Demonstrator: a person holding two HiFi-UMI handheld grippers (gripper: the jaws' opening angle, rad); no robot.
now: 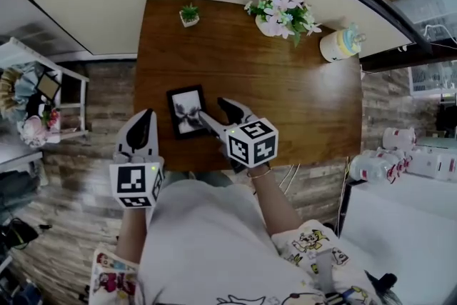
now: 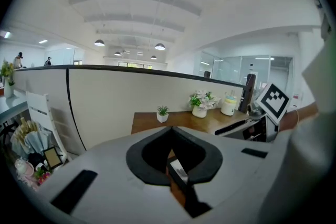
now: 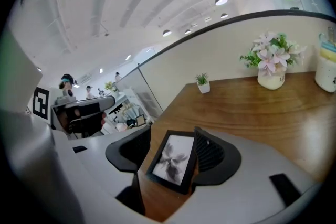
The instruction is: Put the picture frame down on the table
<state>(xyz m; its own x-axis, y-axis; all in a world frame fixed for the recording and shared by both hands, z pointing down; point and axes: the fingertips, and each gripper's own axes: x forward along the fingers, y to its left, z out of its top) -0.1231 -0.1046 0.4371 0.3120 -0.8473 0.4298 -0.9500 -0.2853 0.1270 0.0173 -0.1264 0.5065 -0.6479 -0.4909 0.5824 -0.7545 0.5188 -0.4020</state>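
2 grippers hang over the near edge of a brown wooden table [image 1: 285,82], each held in a person's hand. The picture frame [image 3: 173,160], black-edged with a grey-and-white print inside, lies flat and face up on the near-left part of the table, its long sides running roughly away from the person. The right gripper [image 1: 213,111] reaches over it from the near side. In the right gripper view its 2 jaws stand well apart with the frame between them: the frame's right edge is against or just beside the right jaw's ribbed pad, and the left jaw is clear of it, with bare wood showing in between. The left gripper [image 1: 145,118] is off to the left of the frame, at the table's near-left corner and apart from the frame. In the left gripper view its jaws meet at the tips, closing a dark hollow with nothing clamped in it. At the far side of the table stand 3 things: a small potted plant [image 1: 189,14] towards the left, a white vase of pink and white flowers [image 1: 282,14] right of the middle, and a pale cylindrical container [image 1: 339,43] near the far-right corner.
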